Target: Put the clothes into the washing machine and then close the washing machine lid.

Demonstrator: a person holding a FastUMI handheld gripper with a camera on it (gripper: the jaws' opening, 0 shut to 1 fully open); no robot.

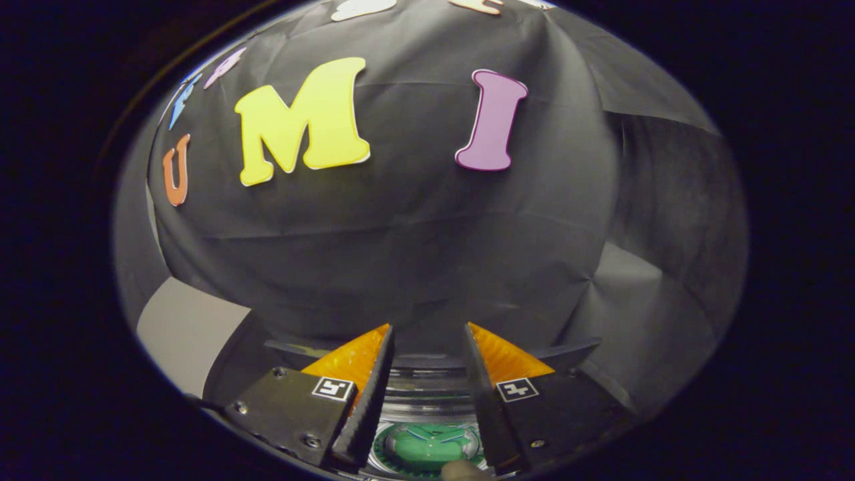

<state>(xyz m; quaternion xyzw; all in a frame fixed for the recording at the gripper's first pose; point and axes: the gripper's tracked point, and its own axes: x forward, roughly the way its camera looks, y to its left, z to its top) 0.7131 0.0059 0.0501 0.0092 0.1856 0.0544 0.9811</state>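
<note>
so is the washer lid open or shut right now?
Open: between the open tongs you look straight down into the drum to its green agitator. The lid itself, cannot tell where.

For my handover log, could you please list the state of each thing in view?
gripper: fingers apart, holding nothing, above the drum.
washing machine drum: open, seen from above between the fingers.
green agitator: uncovered at the drum's bottom.
brownish item: at the drum's near side; too little visible to identify.

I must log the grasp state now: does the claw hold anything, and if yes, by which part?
Nothing is held. The claw is open with an empty gap; between its fingers, below, lies the open washer drum, with no cloth pinched.
</note>
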